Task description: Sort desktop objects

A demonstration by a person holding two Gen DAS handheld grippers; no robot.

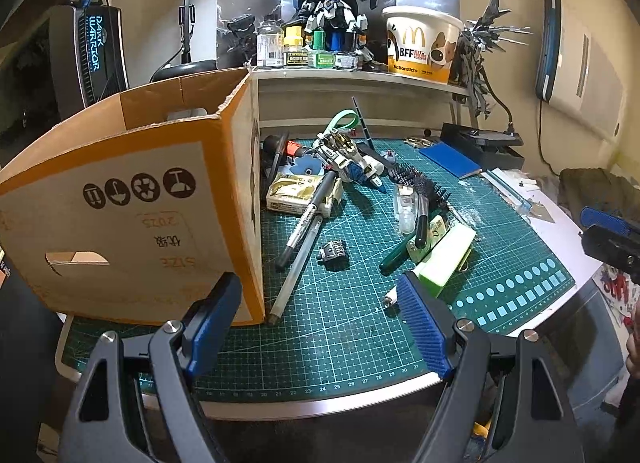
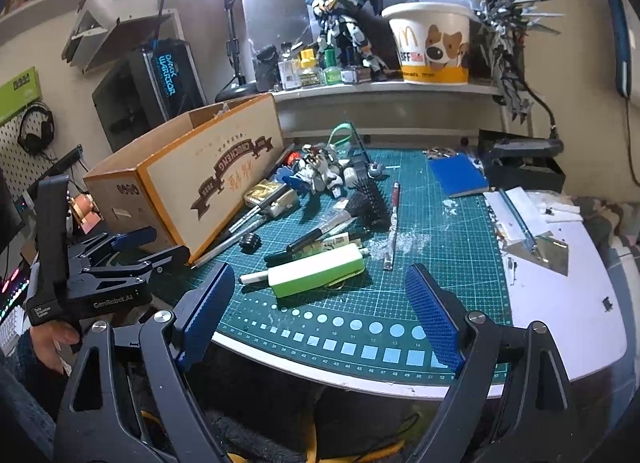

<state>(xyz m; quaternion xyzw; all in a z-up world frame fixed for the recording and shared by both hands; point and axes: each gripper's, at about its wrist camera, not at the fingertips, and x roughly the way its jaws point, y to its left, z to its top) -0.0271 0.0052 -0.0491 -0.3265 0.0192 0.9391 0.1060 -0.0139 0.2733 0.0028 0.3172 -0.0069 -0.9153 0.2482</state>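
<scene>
Clutter is spread over a green cutting mat (image 1: pixel 340 327) on the bench, ahead of both tools. The left tool (image 1: pixel 320 315) is held wide, with nothing between its blue pads (image 1: pixel 420 323), above the near edge of the mat. Just ahead and to its left an open cardboard box (image 1: pixel 132 215) is stood on the mat, its near corner close to the left pad. A long grey pen (image 1: pixel 296 263) is laid along the foot of the box, with a darker marker (image 1: pixel 308 219) crossing beside it. A small dark model part (image 1: pixel 333 253) is seen alone on the mat, straight ahead of the left tool. Just beyond its right pad a white and green case (image 1: pixel 444 259) is lying, touching a green-handled tool (image 1: pixel 396 259) and, farther back, a black hairbrush (image 1: pixel 424 191). Behind these a white and blue robot model (image 1: pixel 348 155) is lying on its side.

The right tool (image 2: pixel 320 295) is also held wide and empty, above the mat's near edge. The white and green case (image 2: pixel 316 275) is found straight ahead of it and near, the hairbrush (image 2: pixel 368 203) beyond that, and a thin craft knife (image 2: pixel 392 223) ahead to the right. The box (image 2: pixel 208 175) is seen ahead to its left, and the left tool (image 2: pixel 132 251) farther left, in front of the box. A blue notebook (image 2: pixel 458 175) is lying far ahead to the right.
</scene>
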